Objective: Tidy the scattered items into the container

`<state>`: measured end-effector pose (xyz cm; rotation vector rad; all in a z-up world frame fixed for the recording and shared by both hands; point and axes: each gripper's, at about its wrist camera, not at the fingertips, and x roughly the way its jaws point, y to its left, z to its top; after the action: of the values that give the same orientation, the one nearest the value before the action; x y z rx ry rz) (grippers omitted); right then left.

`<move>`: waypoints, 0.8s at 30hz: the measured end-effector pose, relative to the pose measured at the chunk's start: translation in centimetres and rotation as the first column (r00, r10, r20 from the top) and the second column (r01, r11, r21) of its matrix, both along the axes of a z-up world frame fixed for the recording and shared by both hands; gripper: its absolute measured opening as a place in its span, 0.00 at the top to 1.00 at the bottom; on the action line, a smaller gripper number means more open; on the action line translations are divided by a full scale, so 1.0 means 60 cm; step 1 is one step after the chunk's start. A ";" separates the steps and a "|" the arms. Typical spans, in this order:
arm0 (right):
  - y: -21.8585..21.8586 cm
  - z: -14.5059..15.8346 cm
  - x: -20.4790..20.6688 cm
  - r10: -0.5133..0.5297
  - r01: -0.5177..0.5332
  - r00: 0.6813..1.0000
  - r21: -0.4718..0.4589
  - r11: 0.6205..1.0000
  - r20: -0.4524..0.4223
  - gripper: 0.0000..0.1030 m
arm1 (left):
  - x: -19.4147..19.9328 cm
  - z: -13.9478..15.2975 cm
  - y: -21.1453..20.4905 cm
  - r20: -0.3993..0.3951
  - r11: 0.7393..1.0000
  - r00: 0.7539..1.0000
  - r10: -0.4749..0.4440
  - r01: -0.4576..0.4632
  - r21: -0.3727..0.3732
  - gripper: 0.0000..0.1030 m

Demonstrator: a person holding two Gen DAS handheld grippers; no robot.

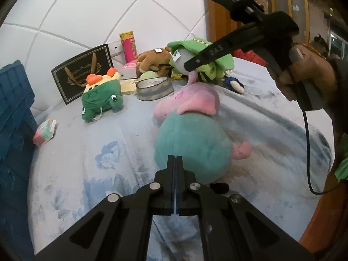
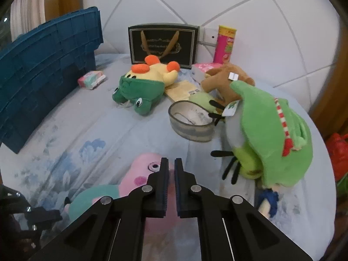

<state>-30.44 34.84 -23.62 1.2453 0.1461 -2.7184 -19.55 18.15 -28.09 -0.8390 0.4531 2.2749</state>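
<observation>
A blue crate (image 2: 43, 69) stands at the far left of the bed (image 2: 91, 130), a small tissue pack (image 2: 91, 79) just beside it. Next comes a green frog plush (image 2: 139, 87), then a grey oval tub (image 2: 191, 119) and a big green plush (image 2: 271, 134) at the right. Near the front lies the pink pig plush (image 2: 139, 174). The left gripper (image 1: 176, 158) has its 2 fingers pressed together, empty. The right gripper (image 2: 171, 163) pinches the pig's ear.
</observation>
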 end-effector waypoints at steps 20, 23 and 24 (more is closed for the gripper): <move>0.063 -0.034 -0.005 -0.032 0.070 0.980 -0.185 0.980 0.198 0.05 | 0.030 0.008 0.074 -0.070 1.000 0.998 -0.007 0.006 -0.014 1.00; 0.048 -0.064 -0.020 -0.001 0.058 0.963 -0.204 0.977 0.271 0.05 | 0.017 -0.016 0.088 -0.040 0.999 0.999 -0.012 0.011 -0.038 1.00; 0.041 -0.072 -0.024 0.004 0.056 0.959 -0.204 0.977 0.284 0.05 | 0.011 -0.025 0.092 -0.028 0.999 1.000 -0.011 0.009 -0.046 1.00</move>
<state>-31.89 37.30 -27.92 1.5574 -0.1867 -2.4604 -18.87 23.69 -29.56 -0.8269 0.5232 2.2772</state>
